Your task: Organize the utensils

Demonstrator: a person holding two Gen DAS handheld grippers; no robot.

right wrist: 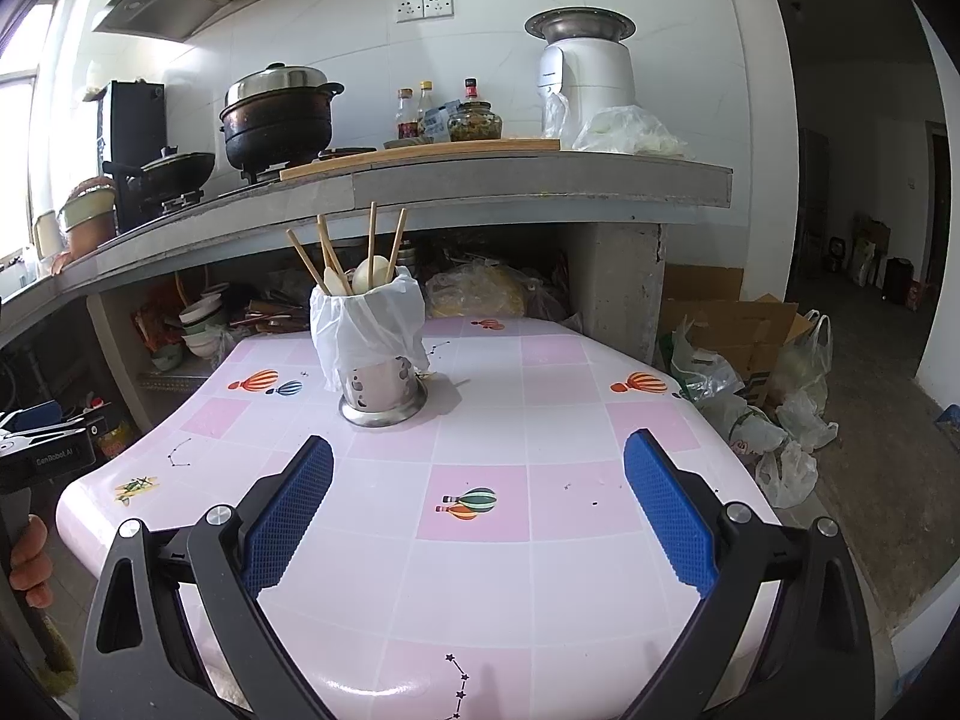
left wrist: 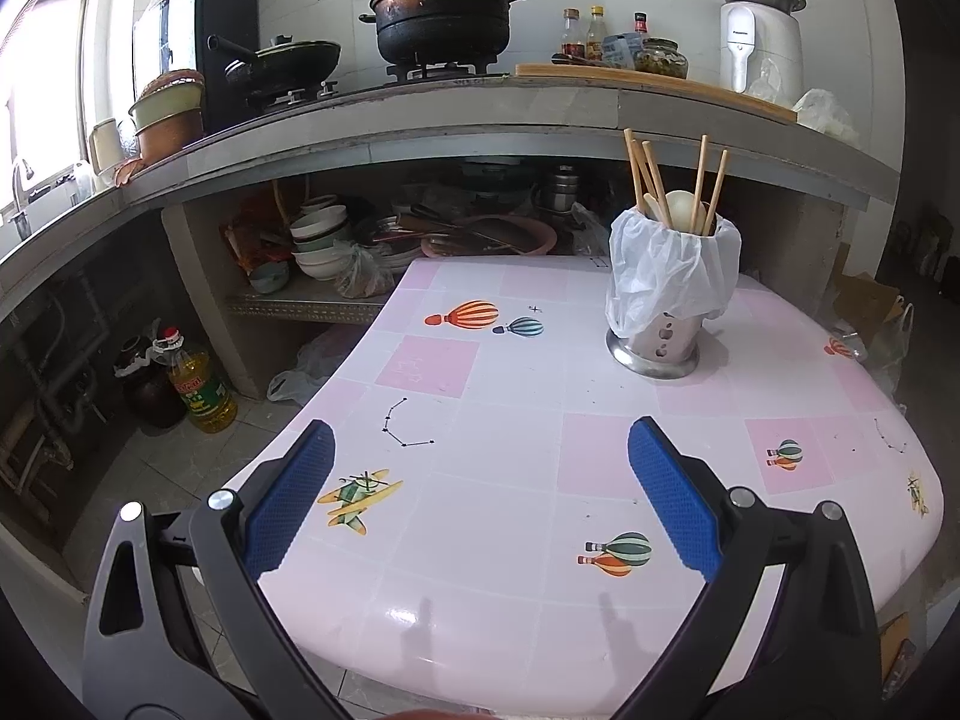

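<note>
White-tiled wall (right wrist: 690, 60), concrete counter (right wrist: 540, 183), daylight from what seems a window (left wrist: 36, 48).

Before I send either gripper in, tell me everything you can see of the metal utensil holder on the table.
The shiny metal utensil holder is a cylinder with a flared base and round holes punched in its wall. It stands upright on the pink and white checked tabletop, toward the far edge. A thin white plastic bag lines it and drapes over the rim, hiding its upper half. Several wooden chopsticks and pale spoons stick out of the top. Nothing else touches it.
</note>
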